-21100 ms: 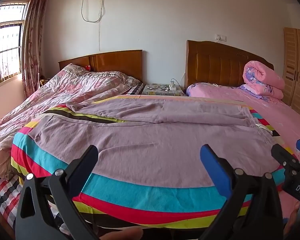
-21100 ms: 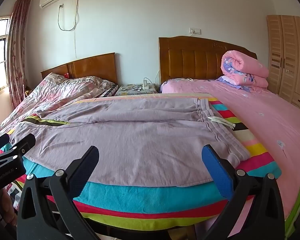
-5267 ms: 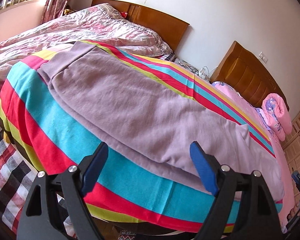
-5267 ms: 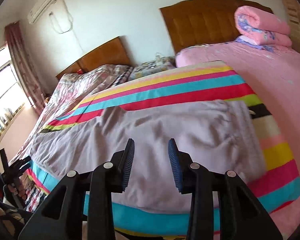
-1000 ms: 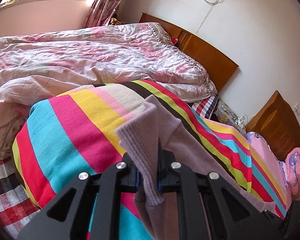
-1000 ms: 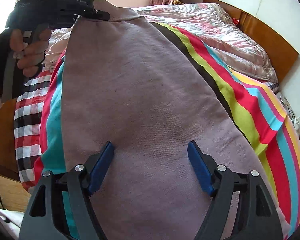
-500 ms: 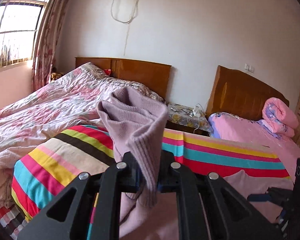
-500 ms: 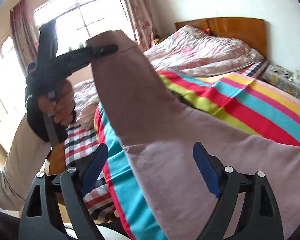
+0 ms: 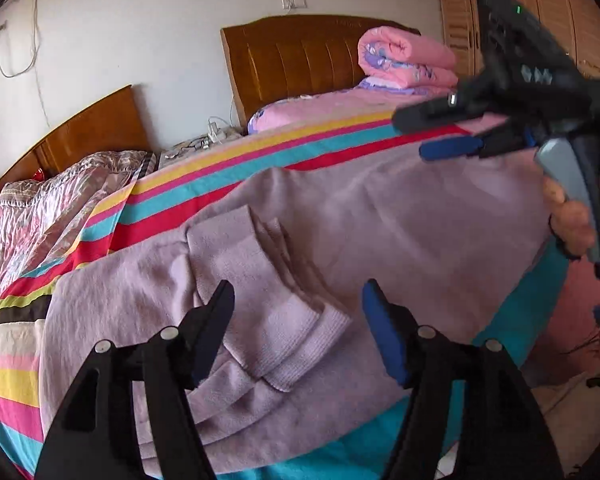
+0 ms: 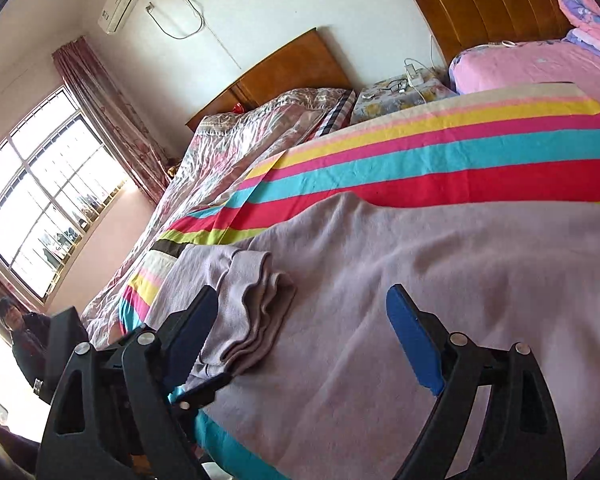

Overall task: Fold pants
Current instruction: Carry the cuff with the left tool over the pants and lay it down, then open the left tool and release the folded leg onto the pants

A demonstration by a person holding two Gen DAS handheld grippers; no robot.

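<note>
The mauve pants (image 9: 400,216) lie on the striped blanket (image 9: 204,184), folded over lengthwise. Their ribbed leg cuffs (image 9: 296,344) lie doubled back on top of the upper part. My left gripper (image 9: 298,320) is open, with the cuffs between and just beyond its jaws, holding nothing. My right gripper (image 10: 300,320) is open and empty above the pants (image 10: 440,280); the cuffs (image 10: 252,304) lie by its left finger. In the left wrist view the right gripper (image 9: 452,136) hovers over the far right of the pants.
A bed with a floral quilt (image 10: 236,148) is on the left and a pink bed (image 10: 540,68) with a rolled pink duvet (image 9: 404,60) on the right. A nightstand (image 10: 396,96) stands between them. A wardrobe (image 9: 540,8) is at the far right. A person (image 10: 20,328) is by the window.
My left gripper carried the leg cuffs over onto the upper part of the pants, then opened and let them go. The right gripper stayed open and shifted over the pants.
</note>
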